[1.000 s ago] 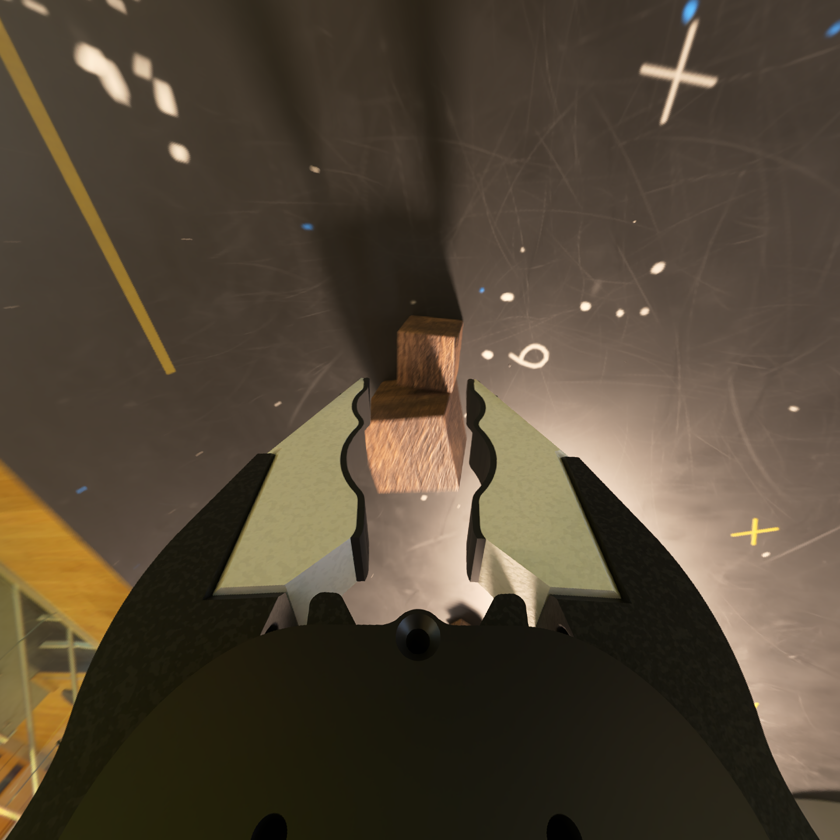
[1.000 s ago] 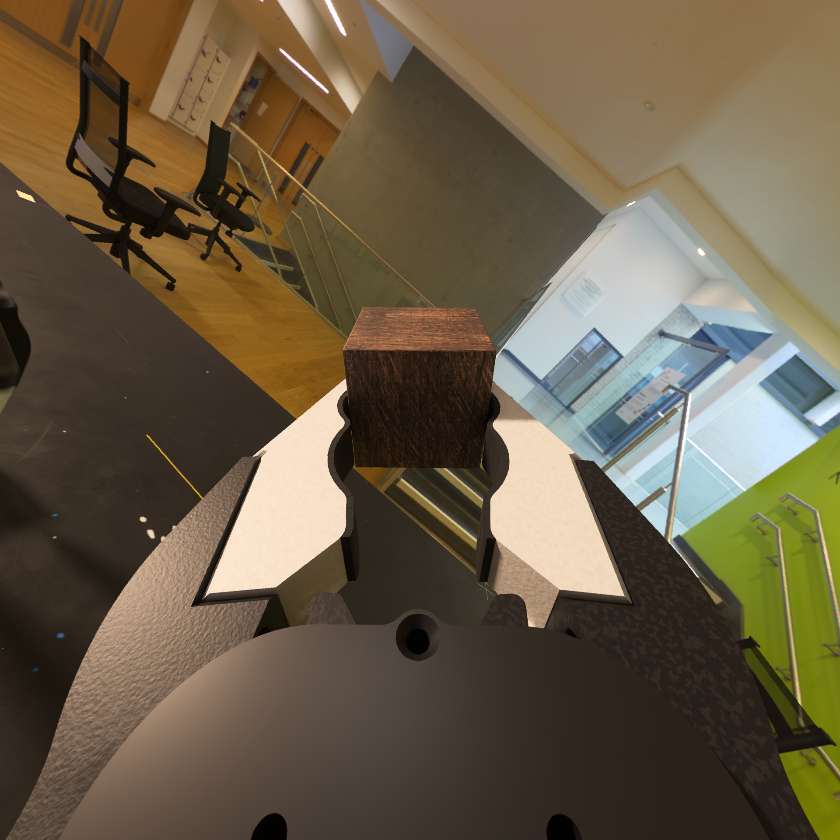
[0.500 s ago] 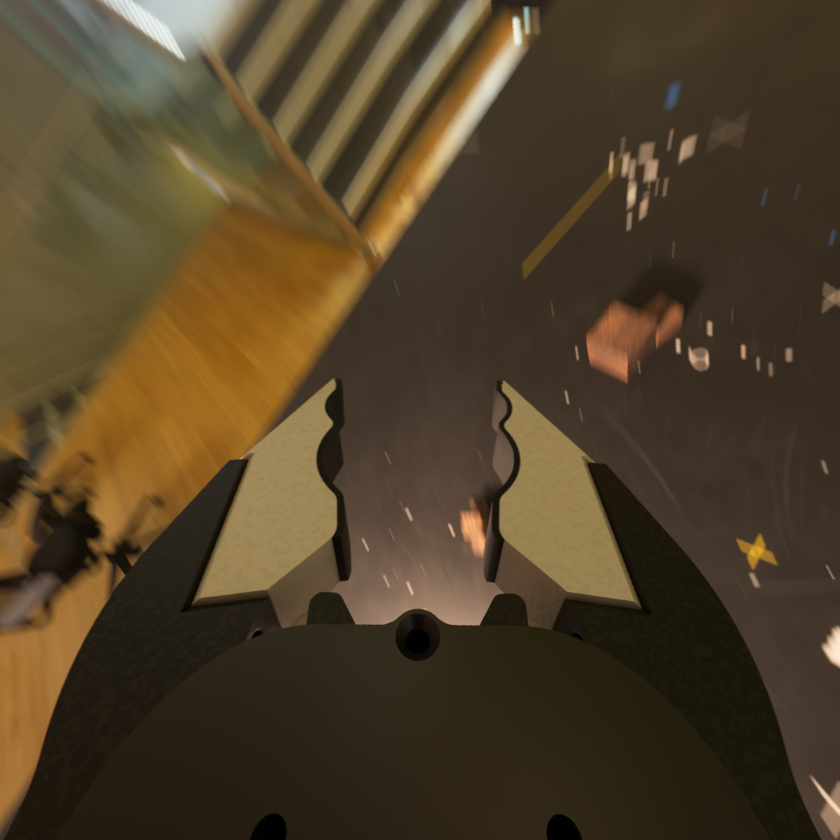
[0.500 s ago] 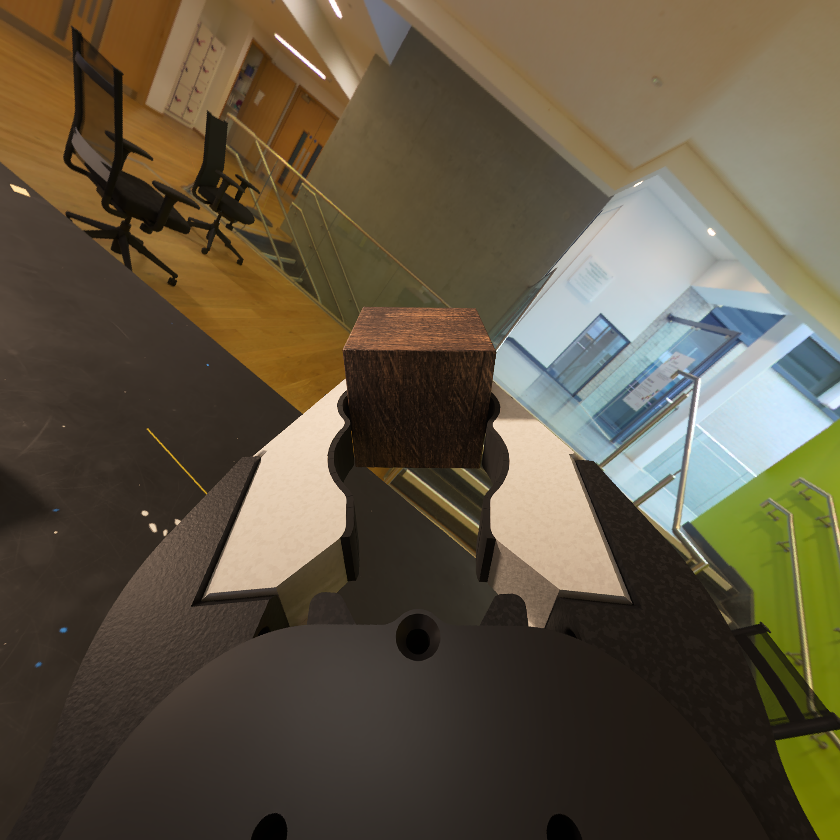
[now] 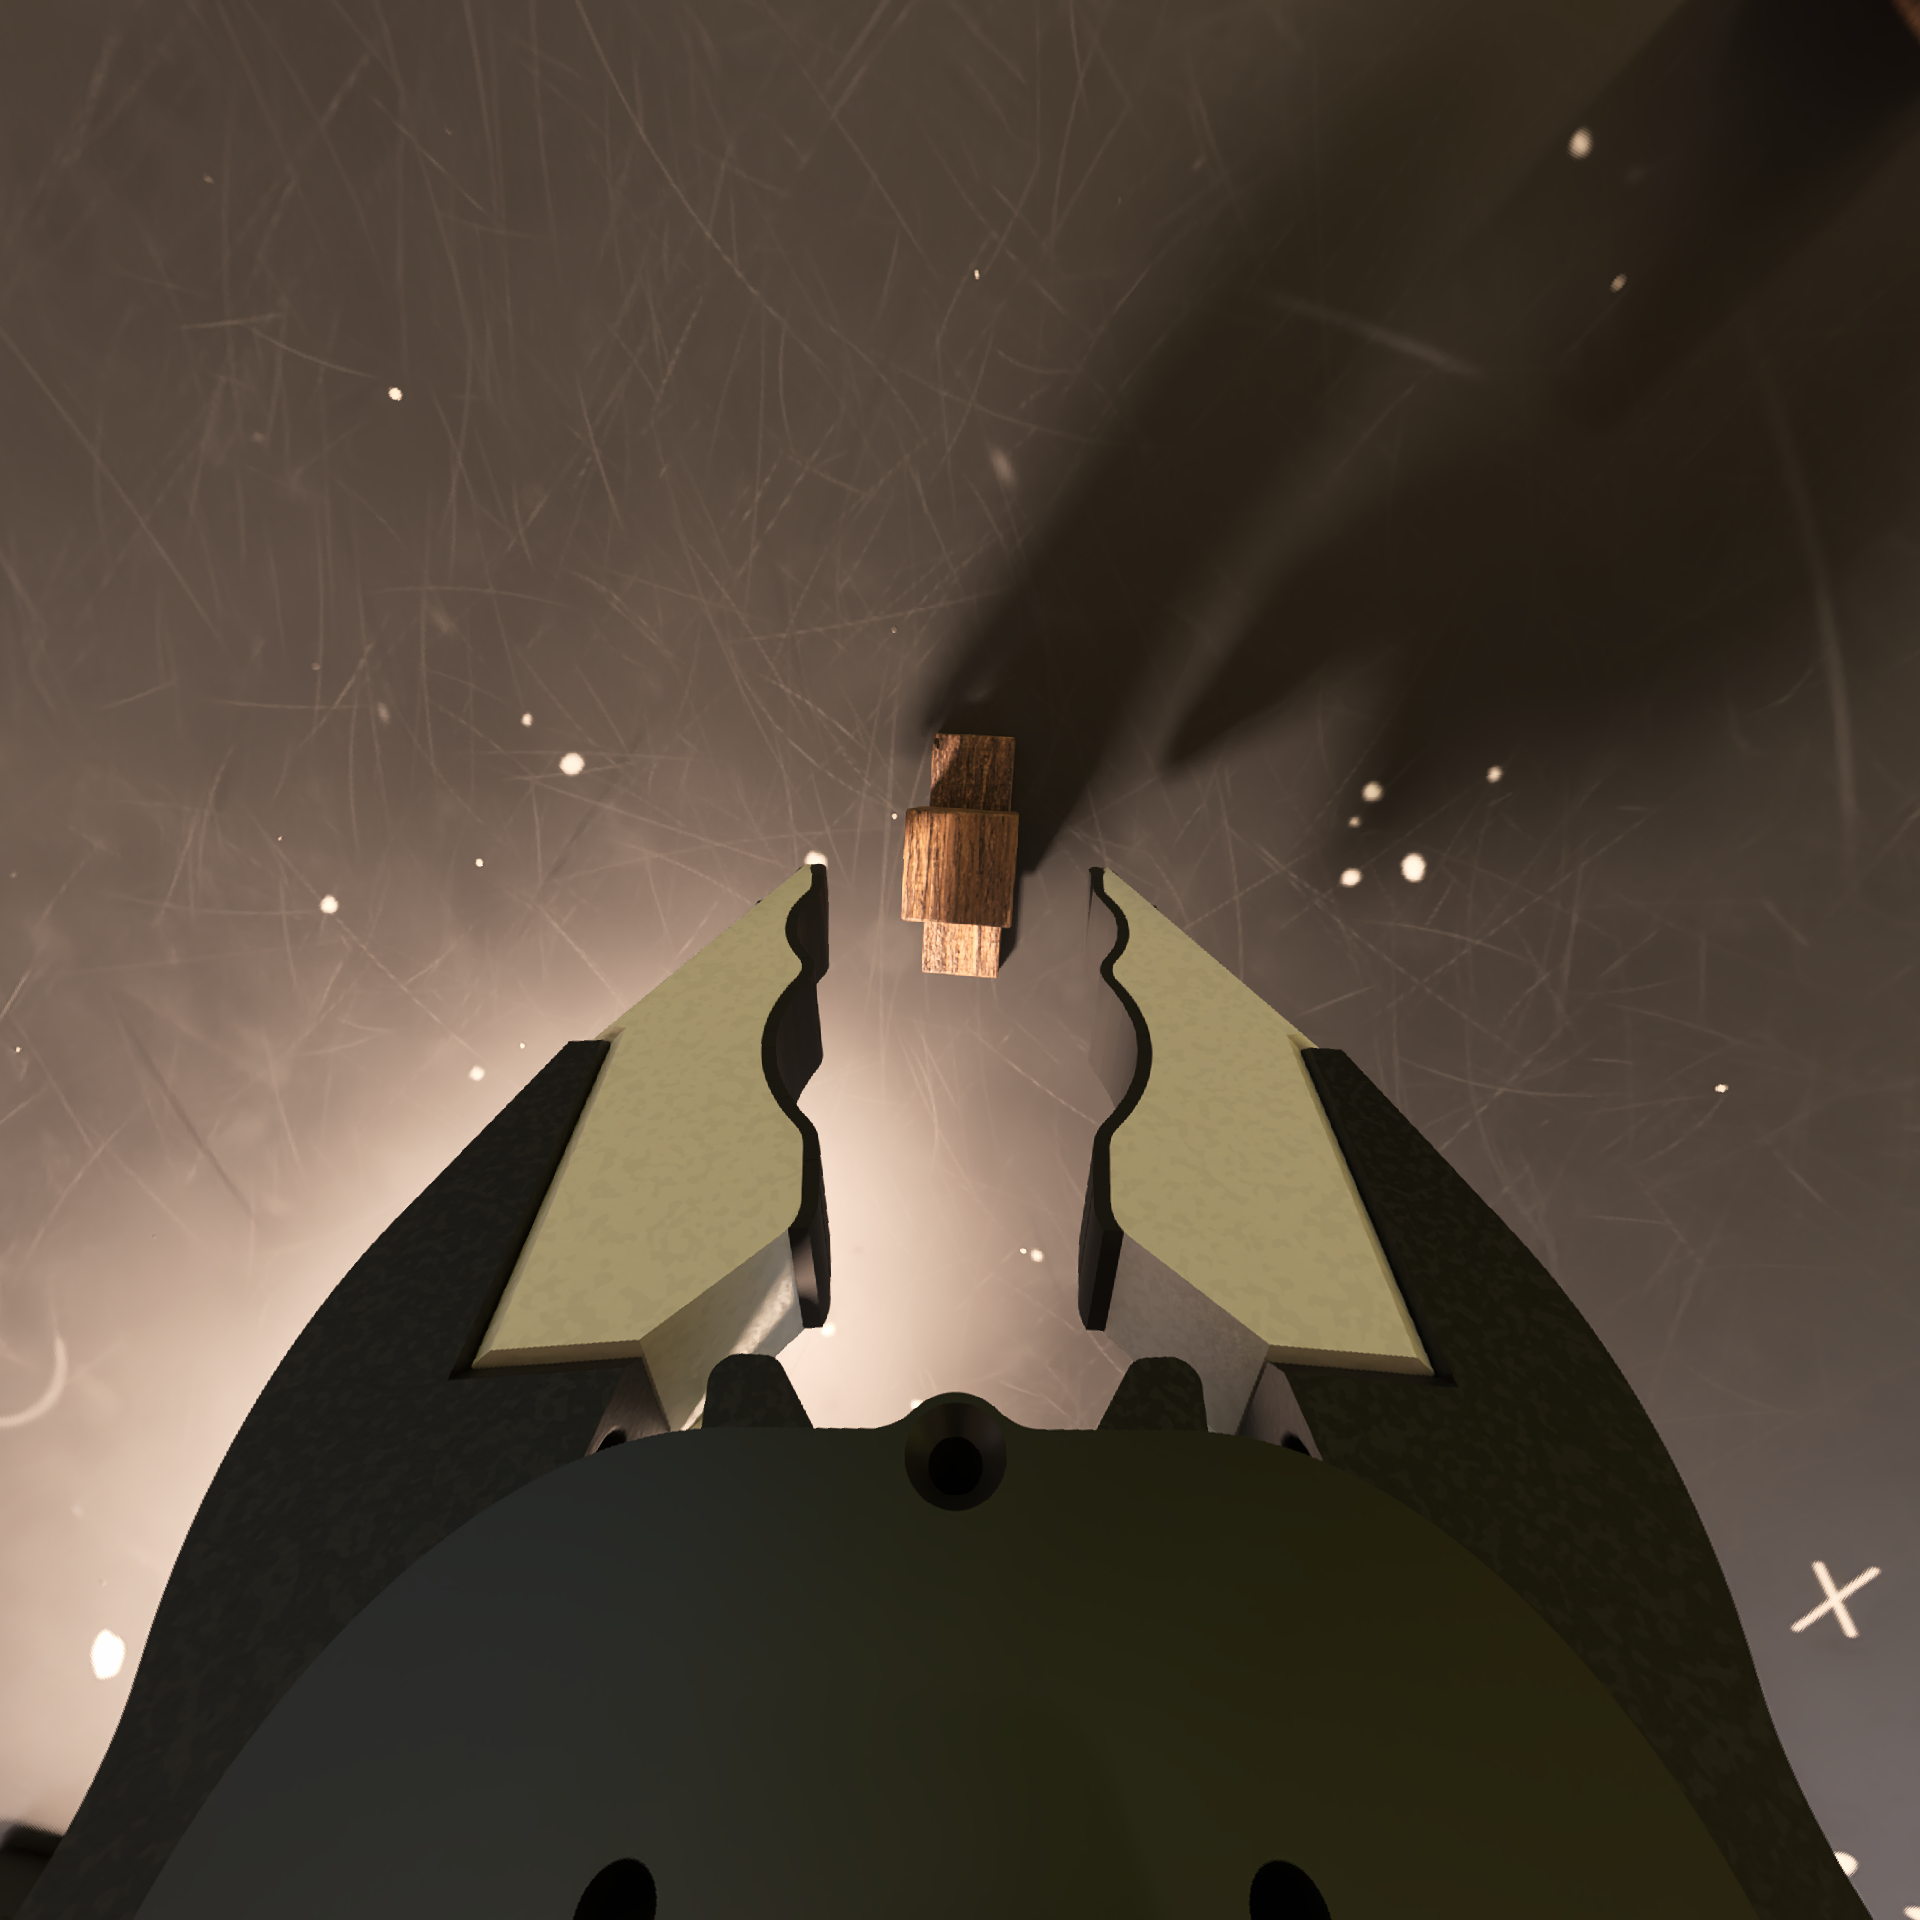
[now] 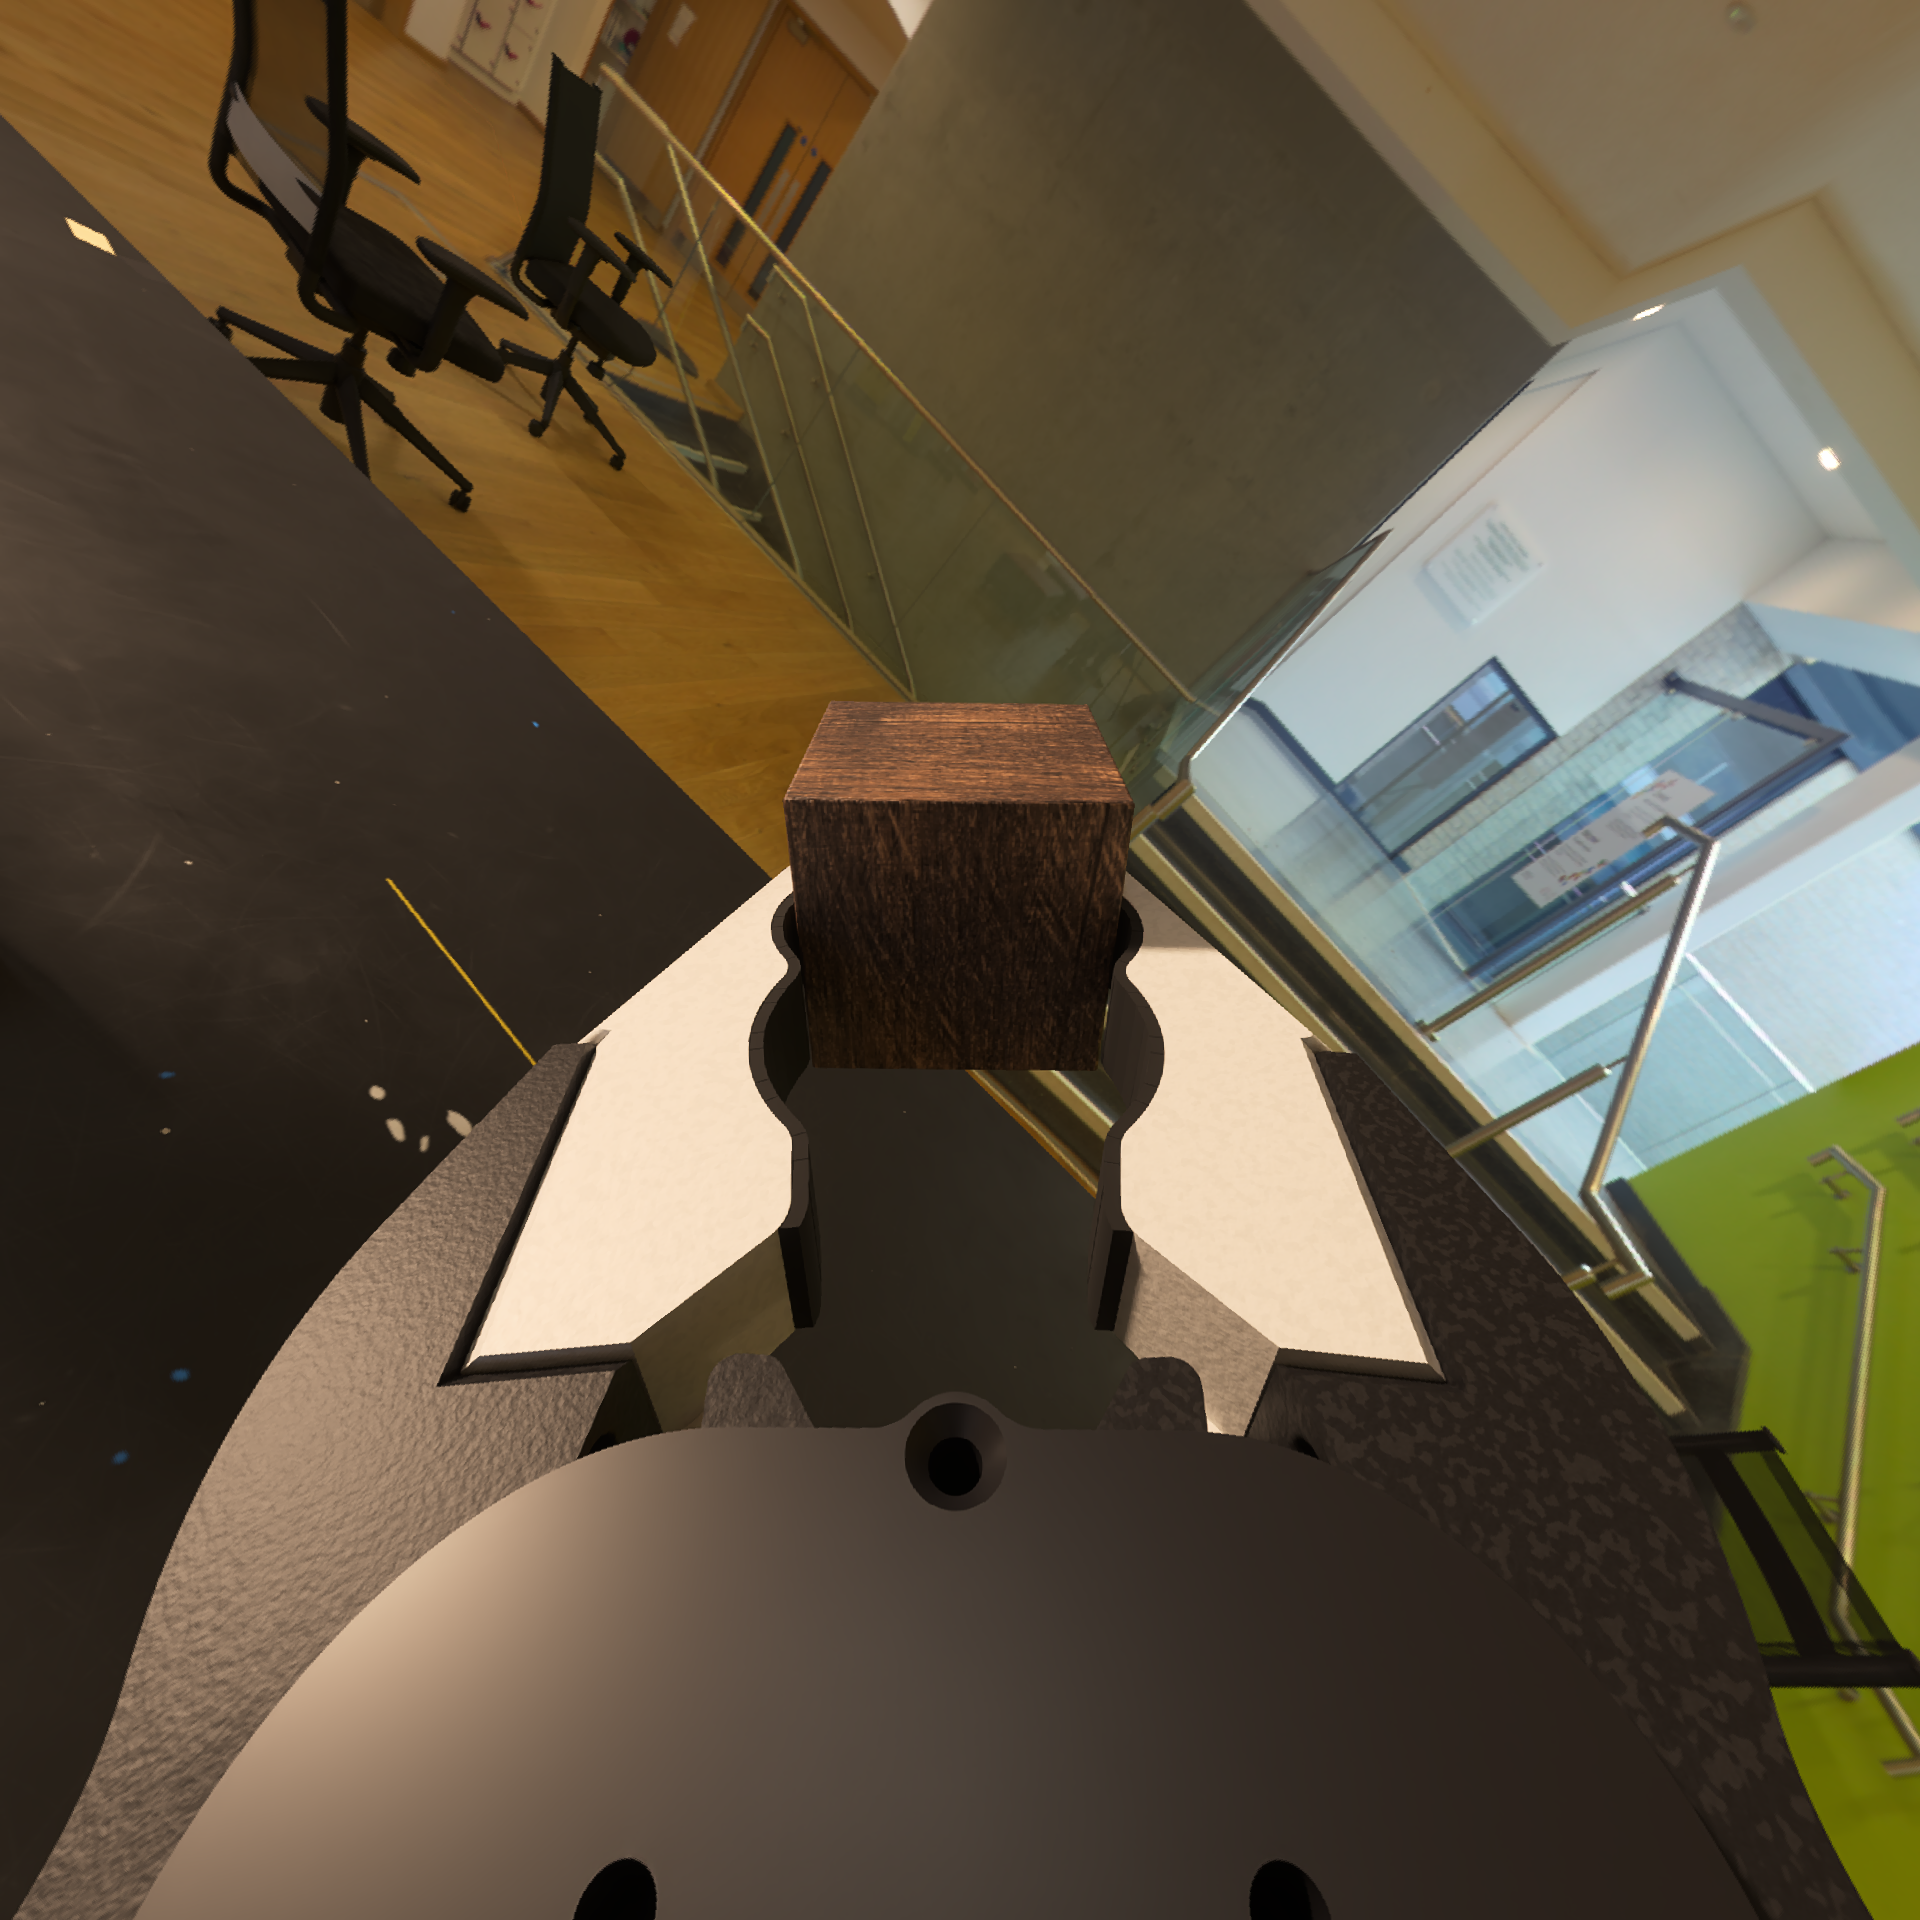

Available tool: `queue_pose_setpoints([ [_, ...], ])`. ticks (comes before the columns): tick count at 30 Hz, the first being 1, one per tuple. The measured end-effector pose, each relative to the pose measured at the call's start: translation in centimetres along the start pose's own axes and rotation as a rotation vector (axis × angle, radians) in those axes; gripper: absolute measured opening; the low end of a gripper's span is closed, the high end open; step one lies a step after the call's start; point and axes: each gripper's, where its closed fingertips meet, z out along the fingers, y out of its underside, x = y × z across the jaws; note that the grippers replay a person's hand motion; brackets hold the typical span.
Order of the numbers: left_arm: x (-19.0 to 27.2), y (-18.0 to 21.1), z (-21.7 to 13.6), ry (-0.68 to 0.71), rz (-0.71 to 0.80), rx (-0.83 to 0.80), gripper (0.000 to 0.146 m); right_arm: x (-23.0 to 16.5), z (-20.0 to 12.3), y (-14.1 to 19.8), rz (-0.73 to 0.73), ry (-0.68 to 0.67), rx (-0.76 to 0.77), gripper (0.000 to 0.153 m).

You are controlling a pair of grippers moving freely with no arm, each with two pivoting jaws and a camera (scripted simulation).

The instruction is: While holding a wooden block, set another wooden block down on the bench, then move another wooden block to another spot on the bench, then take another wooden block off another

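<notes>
My left gripper (image 5: 958,878) is open and empty, pointing down at the dark scratched bench (image 5: 520,416). Just beyond its fingertips a light wooden block (image 5: 958,868) lies on top of a lower wooden block (image 5: 971,771), which shows past it at the far and near ends. The stack lies in line with the gap between the jaws and below them. My right gripper (image 6: 958,925) is shut on a dark wooden cube (image 6: 956,914), held at its fingertips above the bench (image 6: 208,831).
White paint specks and a white cross mark (image 5: 1837,1600) dot the bench. The gripper's shadow falls to the upper right of the stack. Past the bench edge are a wooden floor, two office chairs (image 6: 416,301) and a glass railing (image 6: 935,520).
The left gripper left the block it had between its fingertips, opened wider, swung across the bench and now hovers over a two-block stack. The right gripper holds its cube almost still.
</notes>
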Motion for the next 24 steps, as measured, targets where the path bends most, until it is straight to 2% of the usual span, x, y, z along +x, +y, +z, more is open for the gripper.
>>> queue_pose_setpoints([
  [2, 0.0, 0.2, 0.6, 0.007, 0.017, -0.019, 0.045, -0.2, 0.3, 0.2, 0.004, -0.012, -0.001, 0.055],
  [5, -0.2, 0.2, 0.6, 0.013, 0.051, -0.036, 0.022, -0.4, 0.7, 0.4, 0.004, -0.020, -0.006, 0.055],
  [9, -1.2, -0.6, -1.0, -0.053, 0.097, -0.021, 0.022, -0.1, 0.5, 0.5, 0.012, -0.015, 0.002, 0.055],
  [12, -2.8, -3.5, -5.8, -0.178, 0.123, 0.083, 0.022, 0.4, 0.0, 0.2, 0.023, 0.004, 0.023, 0.055],
  [14, -2.6, -7.4, -10.6, -0.221, 0.128, 0.257, 0.022, 0.7, -0.5, -0.2, 0.027, 0.015, 0.044, 0.055],
  [16, -0.1, -11.2, -14.7, -0.170, 0.169, 0.415, 0.022, 0.9, -1.0, -0.7, 0.027, 0.022, 0.061, 0.055],
  [18, 4.1, -13.9, -16.1, -0.046, 0.225, 0.472, 0.022, 0.8, -1.3, -1.0, 0.019, 0.021, 0.066, 0.055],
  [21, 11.8, -15.8, -13.2, 0.116, 0.366, 0.407, 0.022, 0.5, -1.5, -1.2, -0.003, 0.010, 0.057, 0.055],
  [24, 17.6, -16.3, -6.8, 0.145, 0.543, 0.271, 0.022, 0.1, -1.4, -1.3, -0.013, -0.007, 0.055, 0.055],
])
